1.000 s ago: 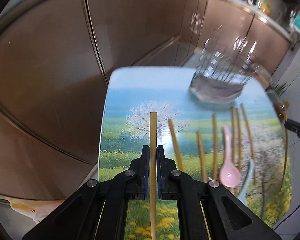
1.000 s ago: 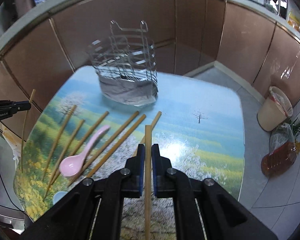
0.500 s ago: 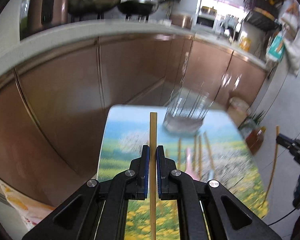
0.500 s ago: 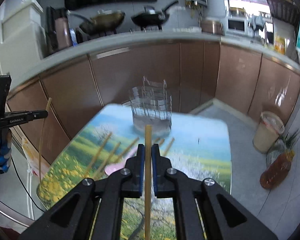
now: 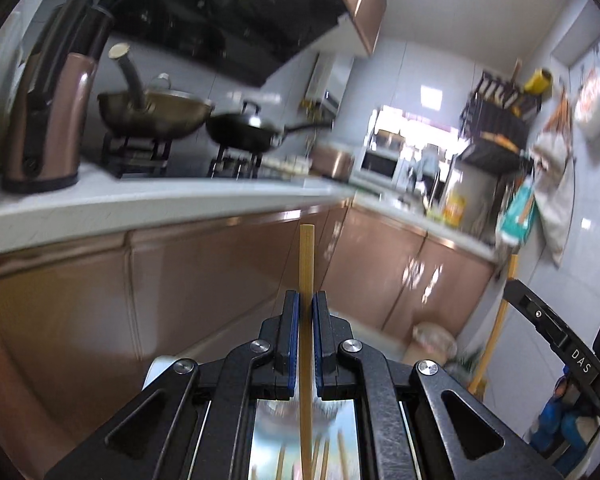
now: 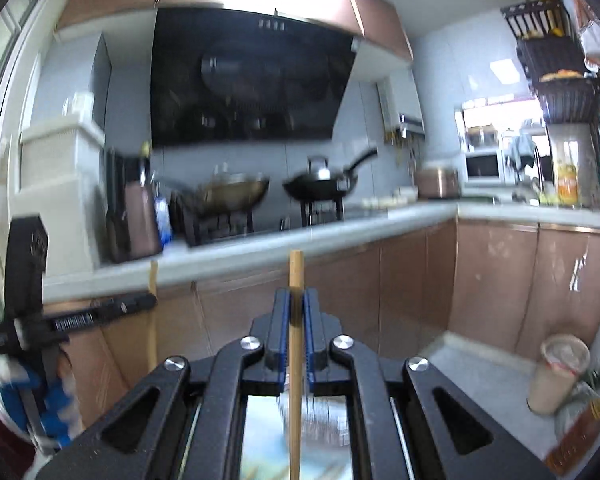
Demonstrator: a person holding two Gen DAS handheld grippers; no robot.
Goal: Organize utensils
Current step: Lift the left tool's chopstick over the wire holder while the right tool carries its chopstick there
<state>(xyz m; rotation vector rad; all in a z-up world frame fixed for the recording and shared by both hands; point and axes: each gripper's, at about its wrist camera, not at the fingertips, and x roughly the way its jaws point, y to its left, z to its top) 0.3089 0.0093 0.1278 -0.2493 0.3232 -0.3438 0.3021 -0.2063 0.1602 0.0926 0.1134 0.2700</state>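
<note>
A bamboo chopstick (image 5: 306, 264) stands pinched between the blue pads of the left claw (image 5: 306, 300), its tip rising in front of the copper cabinet doors (image 5: 204, 276) below the kitchen counter (image 5: 148, 204). A second chopstick (image 6: 295, 280) is clamped the same way in the right claw (image 6: 295, 294), also pointing up towards that counter. Both claws are closed tight on their sticks. Beneath each claw, a blurred slice of the printed surface (image 5: 268, 448) shows, with more chopsticks (image 5: 342, 452) lying on it.
</note>
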